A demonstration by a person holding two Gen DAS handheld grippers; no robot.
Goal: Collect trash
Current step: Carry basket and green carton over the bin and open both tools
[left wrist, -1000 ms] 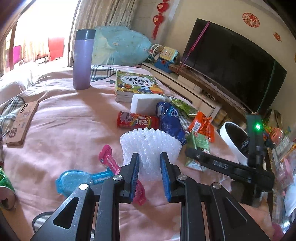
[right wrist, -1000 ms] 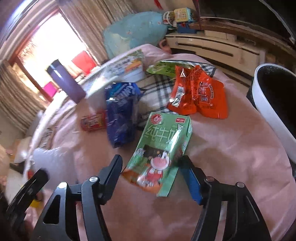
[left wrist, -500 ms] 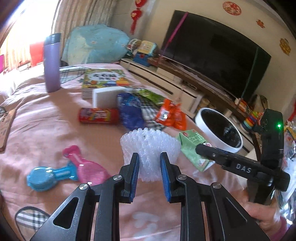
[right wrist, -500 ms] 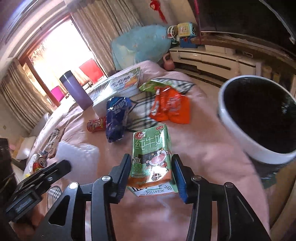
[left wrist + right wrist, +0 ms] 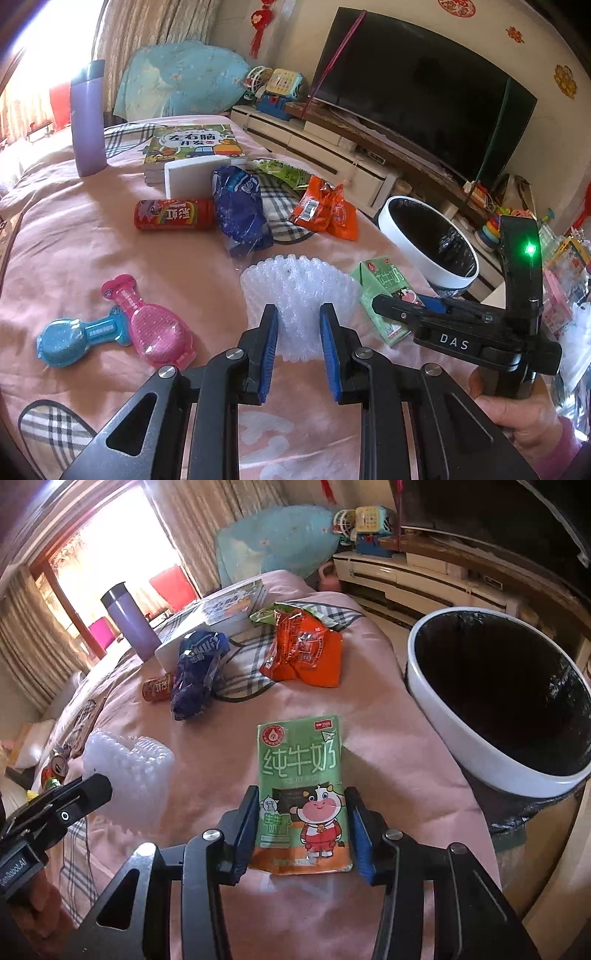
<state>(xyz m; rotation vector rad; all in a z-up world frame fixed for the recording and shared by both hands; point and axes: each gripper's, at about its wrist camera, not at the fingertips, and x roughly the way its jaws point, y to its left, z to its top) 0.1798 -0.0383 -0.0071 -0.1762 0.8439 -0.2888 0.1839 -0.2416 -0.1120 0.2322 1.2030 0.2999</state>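
Note:
My left gripper is shut on a crumpled white bubble-wrap piece, held above the pink bedspread; the same piece shows at the left of the right wrist view. My right gripper is shut on a green milk carton, its blue pads pressing both sides; from the left wrist view the carton sits at the right. A white trash bin with a black liner stands just right of the carton, beside the bed.
On the bed lie orange snack wrappers, a blue wrapper, a green wrapper, a red candy tube, a book, a purple flask and two toy brushes. A TV stands behind.
The right gripper closed onto the green milk carton and lifted it toward the bin. The left gripper carried the bubble wrap sideways toward the bin as well.

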